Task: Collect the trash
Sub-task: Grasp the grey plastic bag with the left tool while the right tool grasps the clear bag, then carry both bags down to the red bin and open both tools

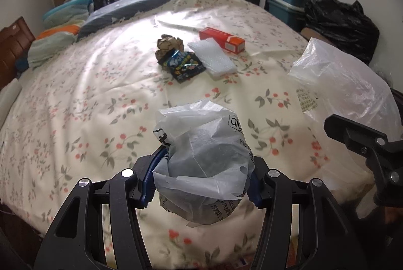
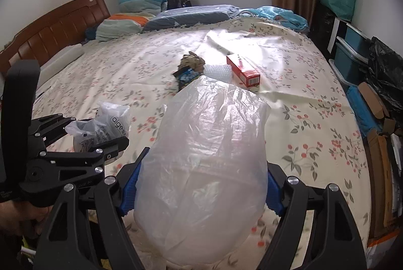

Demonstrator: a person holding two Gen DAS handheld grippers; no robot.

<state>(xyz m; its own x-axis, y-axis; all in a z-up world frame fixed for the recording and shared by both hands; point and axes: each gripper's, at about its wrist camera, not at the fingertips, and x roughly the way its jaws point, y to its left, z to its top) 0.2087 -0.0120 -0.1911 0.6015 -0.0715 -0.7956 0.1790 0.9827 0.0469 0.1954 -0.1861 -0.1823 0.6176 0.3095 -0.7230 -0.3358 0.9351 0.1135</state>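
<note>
My left gripper (image 1: 201, 177) is shut on a crumpled white printed plastic bag (image 1: 201, 144), which bulges up between the blue pads above the bed's near edge. My right gripper (image 2: 201, 190) is shut on a big clear plastic bag (image 2: 209, 144) that billows upward and hides part of the bed. Each view shows the other gripper at its side: the left gripper (image 2: 98, 134) with the printed bag (image 2: 105, 126), and the clear bag (image 1: 347, 83). Mid-bed lie crumpled brown paper (image 1: 168, 44), a black snack wrapper (image 1: 183, 65), bubble wrap (image 1: 214, 57) and a red box (image 1: 221, 39).
The floral bedsheet (image 1: 100, 93) covers a wide bed with pillows (image 2: 121, 26) and a wooden headboard (image 2: 55, 31) on the left. Along the right side stand blue storage bins (image 2: 352, 53), a black rubbish bag (image 2: 388, 68) and cardboard (image 2: 377, 144). A window is behind the bed.
</note>
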